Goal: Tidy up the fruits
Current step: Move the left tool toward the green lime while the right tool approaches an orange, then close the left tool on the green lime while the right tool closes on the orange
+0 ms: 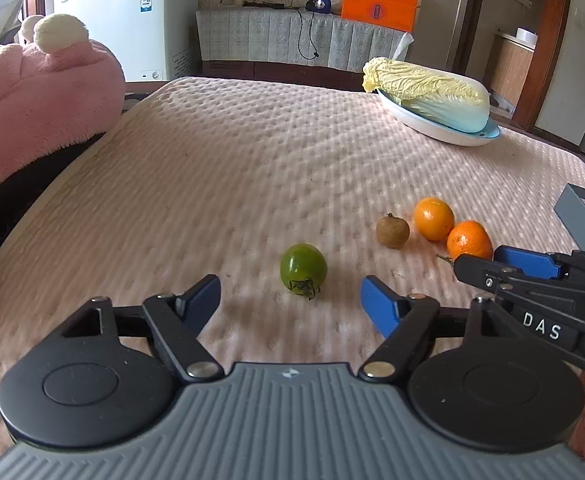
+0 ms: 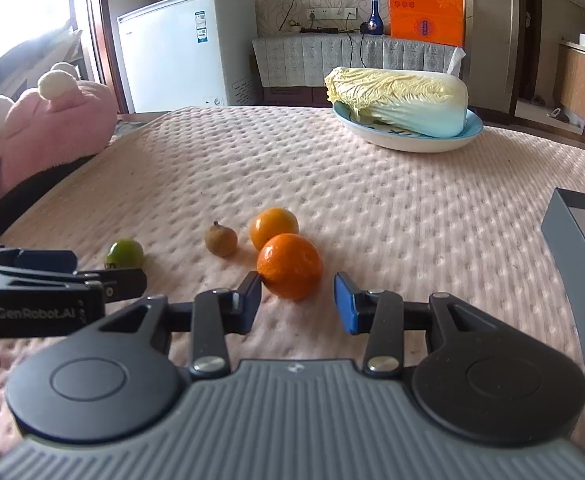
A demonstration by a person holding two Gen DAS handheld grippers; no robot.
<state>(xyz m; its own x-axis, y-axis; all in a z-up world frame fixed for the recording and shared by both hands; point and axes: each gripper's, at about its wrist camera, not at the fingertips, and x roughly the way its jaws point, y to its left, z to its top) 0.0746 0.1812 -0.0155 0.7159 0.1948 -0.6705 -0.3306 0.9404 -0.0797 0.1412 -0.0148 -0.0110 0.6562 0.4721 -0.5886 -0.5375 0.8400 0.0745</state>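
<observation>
The right gripper (image 2: pixel 297 304), a black two-finger claw with blue pads, is spread wide and held low and level over the pink quilted cloth (image 2: pixel 372 208), its fingers pointing straight ahead. Between its fingers, just ahead of the pads, sits a round, dimpled orange mandarin (image 2: pixel 289 266); the left pad appears to touch its skin, while the right pad stands apart from it. The fruit looks light, with soft, loose peel that gives under pressure, so a gentle squeeze across its widest middle seems safest. Just beyond it, touching or nearly so, lies a smoother, paler orange citrus (image 2: pixel 274 227), and to the left of that a small brown rough-skinned fruit, perhaps a longan (image 2: pixel 221 239), likely thin-shelled. To the claw's right, a grey open box (image 2: pixel 564 248) shows a sliver of another orange fruit inside. The left gripper (image 1: pixel 290 300), of the same make, is also spread wide, low and level, and holds nothing. A small glossy green tomato-like fruit (image 1: pixel 303 270) lies just ahead of its fingertips, centred between them, stalk end facing the claw. It looks firm, smooth and prone to roll, so the pads would do best to close on its sides. Far beyond, to the right, a pale napa cabbage (image 1: pixel 428 94) rests on a blue-rimmed white plate (image 1: pixel 444 134).
</observation>
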